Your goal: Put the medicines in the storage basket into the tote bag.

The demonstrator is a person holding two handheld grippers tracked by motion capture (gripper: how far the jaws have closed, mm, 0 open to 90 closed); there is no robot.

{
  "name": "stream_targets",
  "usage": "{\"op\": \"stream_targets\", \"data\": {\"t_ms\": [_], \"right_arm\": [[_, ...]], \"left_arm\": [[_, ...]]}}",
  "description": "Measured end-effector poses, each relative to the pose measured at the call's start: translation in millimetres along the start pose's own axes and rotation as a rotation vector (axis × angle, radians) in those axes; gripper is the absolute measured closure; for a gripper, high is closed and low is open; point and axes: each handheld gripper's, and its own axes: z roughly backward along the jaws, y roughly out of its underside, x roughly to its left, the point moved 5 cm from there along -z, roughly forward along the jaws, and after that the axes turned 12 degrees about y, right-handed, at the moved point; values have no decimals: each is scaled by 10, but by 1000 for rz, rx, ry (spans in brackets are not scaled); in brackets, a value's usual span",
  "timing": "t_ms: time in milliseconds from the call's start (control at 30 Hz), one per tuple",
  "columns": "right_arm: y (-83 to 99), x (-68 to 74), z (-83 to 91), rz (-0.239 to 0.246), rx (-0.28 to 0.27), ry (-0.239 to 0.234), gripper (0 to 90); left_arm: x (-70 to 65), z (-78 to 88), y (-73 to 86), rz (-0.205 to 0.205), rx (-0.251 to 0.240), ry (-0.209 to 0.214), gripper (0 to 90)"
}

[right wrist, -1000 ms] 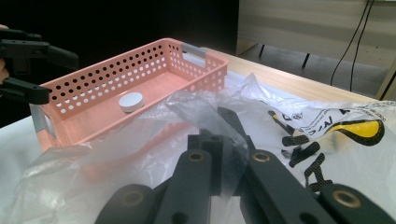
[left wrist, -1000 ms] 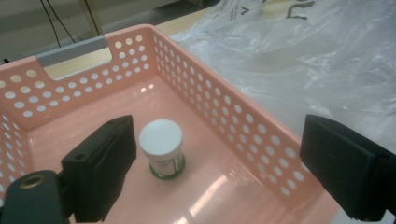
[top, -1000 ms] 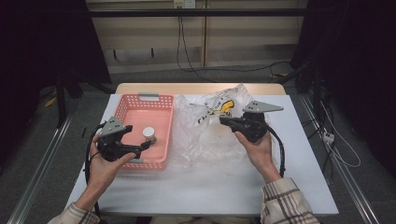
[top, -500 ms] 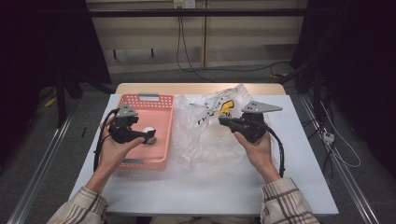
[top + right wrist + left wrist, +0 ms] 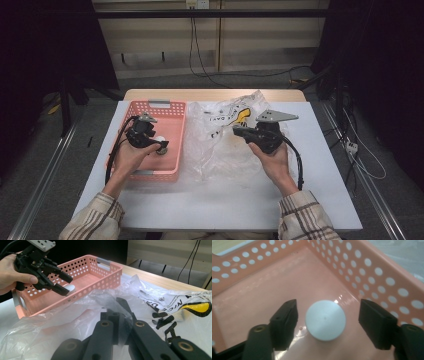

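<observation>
Left gripper view has the left tool (image 5: pixel 327 322) down inside the pink perforated basket (image 5: pixel 372 272), its jaws part open and just closing in, one on each side of a round white lid-like disc (image 5: pixel 325 320) that sits on the basket floor; a gap shows on both sides, so nothing is gripped yet. To do this well, I judge the tool should stay centred over the disc, come low enough for the pads to meet its rim rather than its top, and close evenly so the disc does not skid toward the basket wall just beyond the farther jaw. The right tool (image 5: pixel 120 312) is pinched shut on a fold of the clear plastic bag (image 5: pixel 160 297), which spreads out ahead of it with yellow and black print; holding it steady keeps the bag ready. In the high view both rest over a white worktop (image 5: pixel 225 200) with a wooden edge at the far side. Beyond that are cables hanging on a pale wall, with dark curtains on either side.
</observation>
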Motion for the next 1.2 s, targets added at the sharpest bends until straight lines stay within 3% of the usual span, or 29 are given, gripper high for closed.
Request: {"op": "stream_targets", "data": {"t_ms": [467,533,733,1000,1100,1200], "right_arm": [[8,16,-11,-1,4,1,900],[7,17,-12,2,4,1,900],[6,10,-7,1,-2,4,900],[5,19,-3,-4,0,-2,900],[4,17,0,-6,0,-1,900],[-3,2,10,-4,-8,7,900]], "left_arm": [[50,-106,74,15,55,-11,446],[58,-126,86,13,73,3,482],[67,-138,97,10,71,2,506],[72,-124,92,24,48,-8,510],[55,-98,76,26,20,4,510],[60,-22,39,22,-39,-18,510]]}}
